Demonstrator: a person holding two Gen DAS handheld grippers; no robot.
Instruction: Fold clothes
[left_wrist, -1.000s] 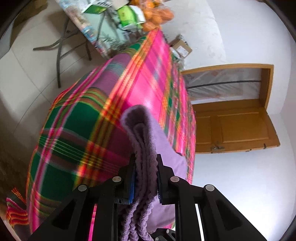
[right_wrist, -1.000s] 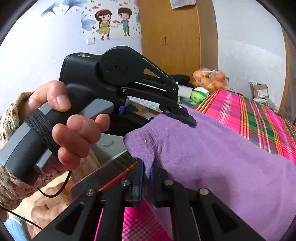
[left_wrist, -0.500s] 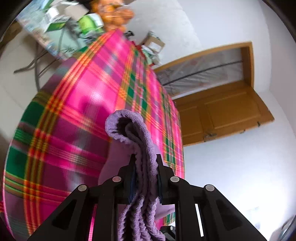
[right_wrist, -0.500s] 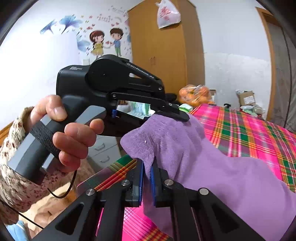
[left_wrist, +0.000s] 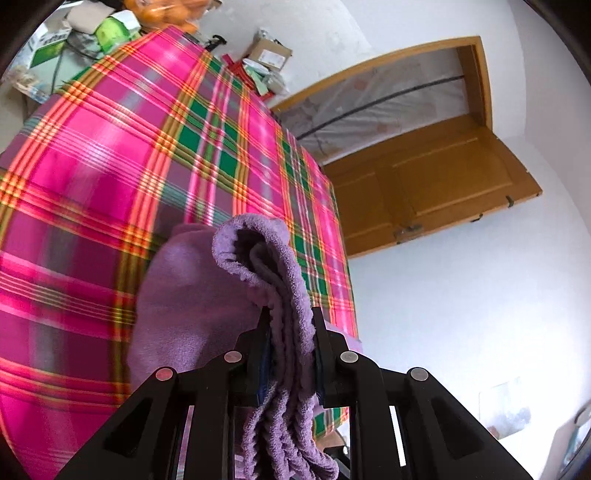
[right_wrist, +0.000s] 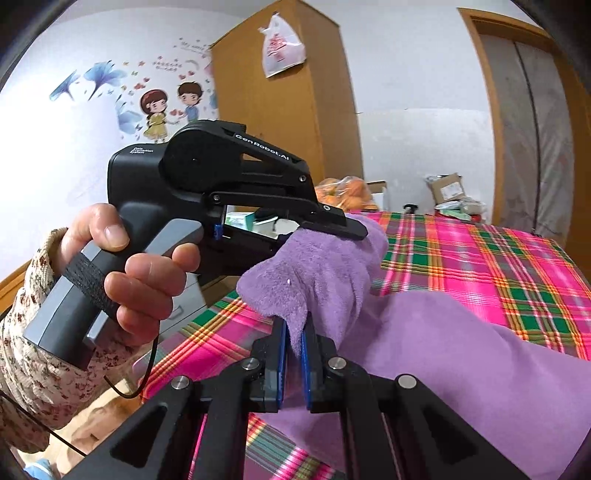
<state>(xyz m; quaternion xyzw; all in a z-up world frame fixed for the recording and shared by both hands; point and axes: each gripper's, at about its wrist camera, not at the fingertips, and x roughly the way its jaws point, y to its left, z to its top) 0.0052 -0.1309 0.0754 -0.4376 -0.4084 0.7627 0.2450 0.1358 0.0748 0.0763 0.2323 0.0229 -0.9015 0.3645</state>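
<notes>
The purple garment (right_wrist: 461, 350) runs off the right wrist view's lower right edge, its shape untold, and the plaid surface (left_wrist: 92, 184) is motion-blurred.

Left gripper (left_wrist: 290, 332) and right gripper (right_wrist: 293, 343) clamped, close together (fingers nearly meeting).

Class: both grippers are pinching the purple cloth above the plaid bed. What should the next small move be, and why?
Probably carry both pinched corners forward and down onto the plaid bed. The left gripper and right gripper are each shut on a corner of the cloth, the corners sit close together, and the rest drapes onto the bed, so the fold looks ready to lay flat.
</notes>
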